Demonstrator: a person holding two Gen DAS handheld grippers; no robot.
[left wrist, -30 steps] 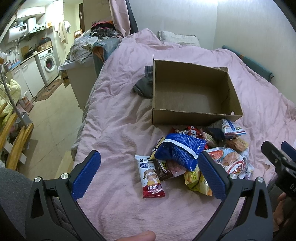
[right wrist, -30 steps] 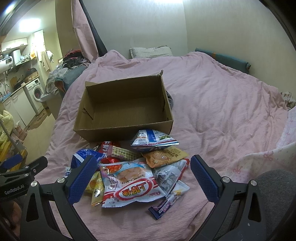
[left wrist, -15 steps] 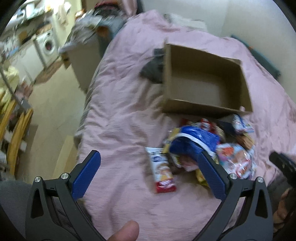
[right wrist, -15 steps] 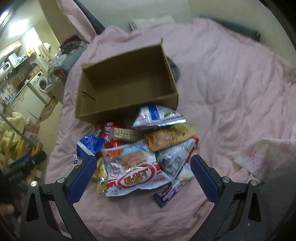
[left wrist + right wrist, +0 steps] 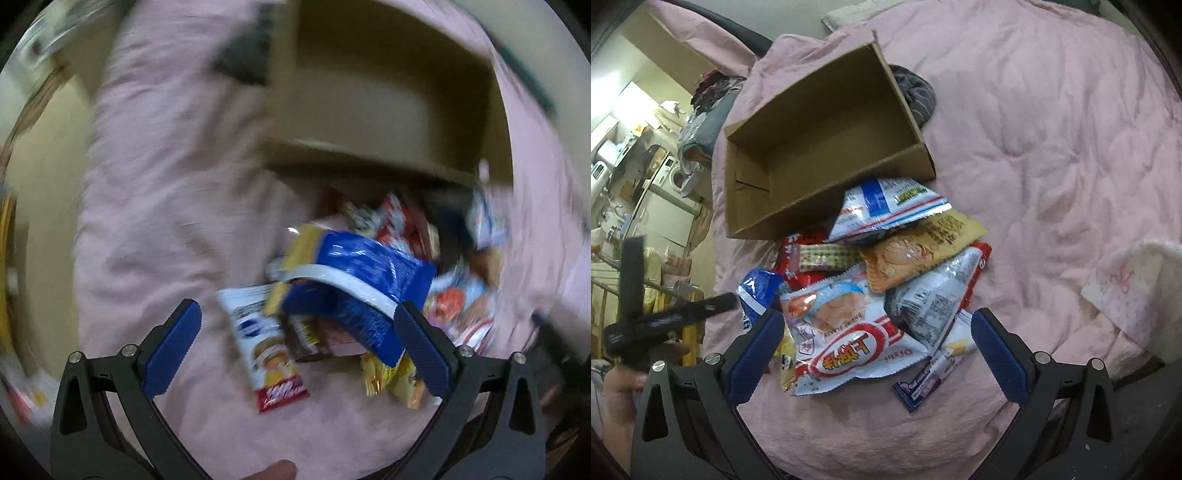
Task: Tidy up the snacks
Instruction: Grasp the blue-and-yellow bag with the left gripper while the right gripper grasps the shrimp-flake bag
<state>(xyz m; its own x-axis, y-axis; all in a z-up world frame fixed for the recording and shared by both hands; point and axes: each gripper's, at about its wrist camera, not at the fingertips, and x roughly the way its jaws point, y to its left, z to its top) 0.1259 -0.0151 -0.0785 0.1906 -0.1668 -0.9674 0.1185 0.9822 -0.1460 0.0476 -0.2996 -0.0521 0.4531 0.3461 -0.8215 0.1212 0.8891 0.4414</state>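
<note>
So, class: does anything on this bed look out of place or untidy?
Yes. The snack packets lie heaped and overlapping on the pink duvet, against the cardboard box, which holds no snacks. Both grippers are open, holding nothing.

From your right hand-held gripper, bare pink bed lies open from 1 to 4 o'clock. Straight ahead at 12 the heap of snack bags blocks the way, pressed against the near wall of the cardboard box, whose top is open. A grey cloth sits behind the box. Your left hand-held gripper has clear bed at 9 to 11 o'clock; its view is blurred.
</note>
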